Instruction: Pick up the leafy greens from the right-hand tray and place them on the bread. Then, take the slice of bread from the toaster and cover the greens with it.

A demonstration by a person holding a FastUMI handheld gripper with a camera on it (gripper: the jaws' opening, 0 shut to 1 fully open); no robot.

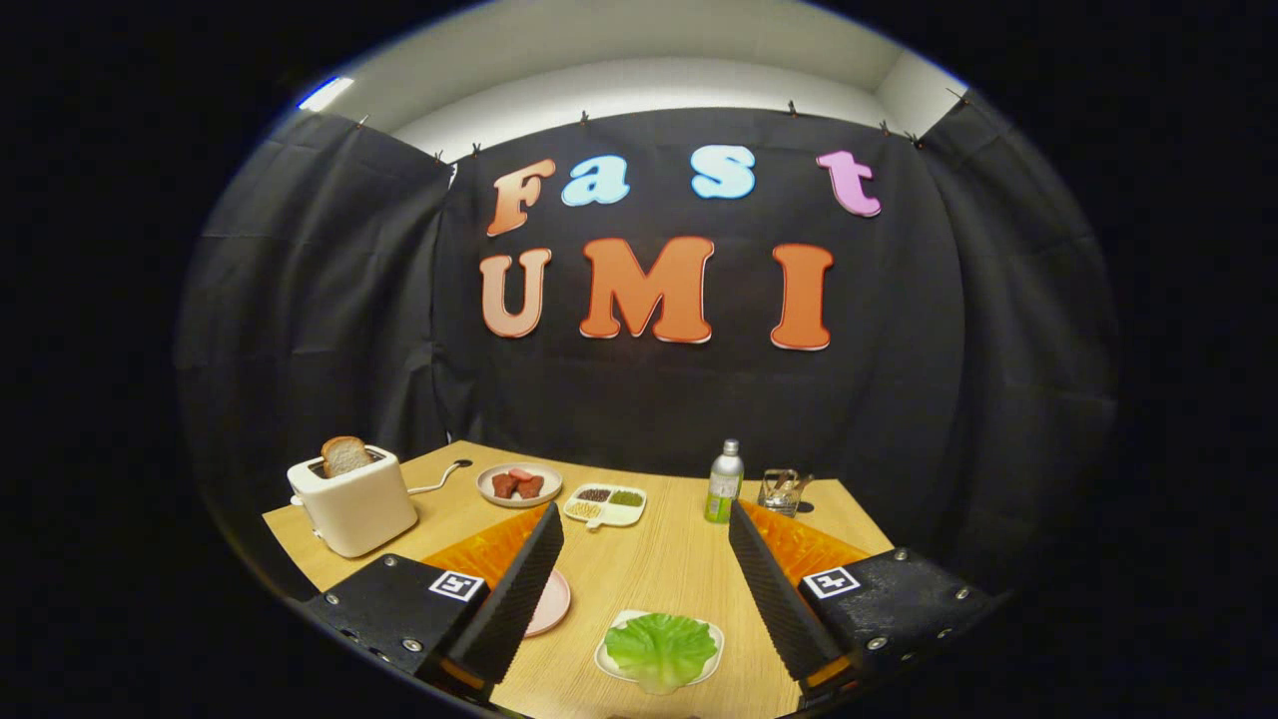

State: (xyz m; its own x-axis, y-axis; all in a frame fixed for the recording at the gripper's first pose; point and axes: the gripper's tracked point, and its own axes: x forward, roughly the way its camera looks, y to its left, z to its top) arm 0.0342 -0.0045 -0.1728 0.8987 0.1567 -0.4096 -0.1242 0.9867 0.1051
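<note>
Claw [647, 589] wide open, empty, above leafy greens [661, 648] on white tray [605, 659].

Greens on their tray, bread waiting in the toaster

A flat, bright green lettuce leaf [661, 647] lies on a small white tray [606, 659] on the wooden table, low between the gripper's [646, 579] wide-spread fingers, touched by neither. A browned bread slice [345, 455] stands upright in the slot of a white toaster [353, 501] far off to the left, beyond the left finger.
</note>
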